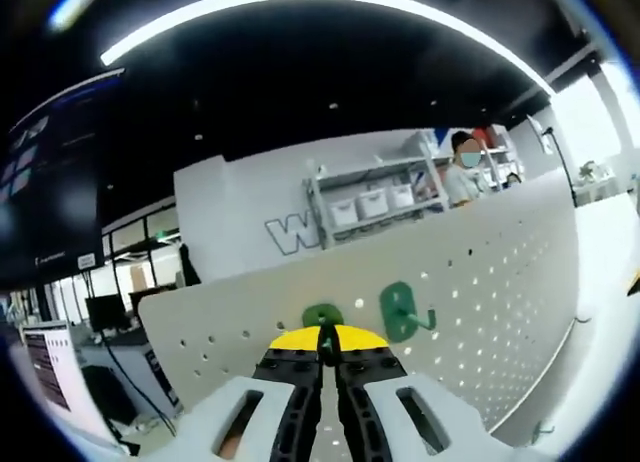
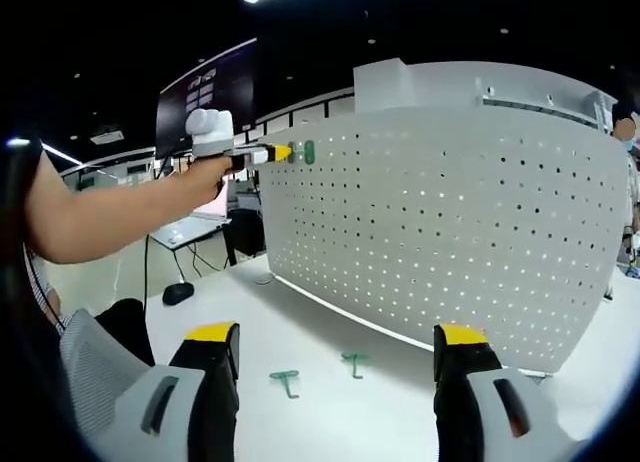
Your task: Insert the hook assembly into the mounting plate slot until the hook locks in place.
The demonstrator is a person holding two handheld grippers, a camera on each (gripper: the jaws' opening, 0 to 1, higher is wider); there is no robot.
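Two grippers: left gripper (image 1: 328,354) clamped on a green hook (image 1: 322,318) at the pegboard (image 1: 500,282) for insertion; right gripper (image 2: 335,357) wide open, holding nothing.

Open-plan office or lab, dark ceiling with strip lights (image 1: 300,2). White pegboard (image 2: 450,222) standing on a white table (image 2: 330,382); shelves (image 1: 375,197) with bins along the back wall, monitors (image 1: 105,310) on desks, a wall screen (image 2: 205,92).

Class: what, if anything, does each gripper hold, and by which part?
Left gripper pinches a green hook by its lower edge, against the pegboard. Right gripper holds nothing.
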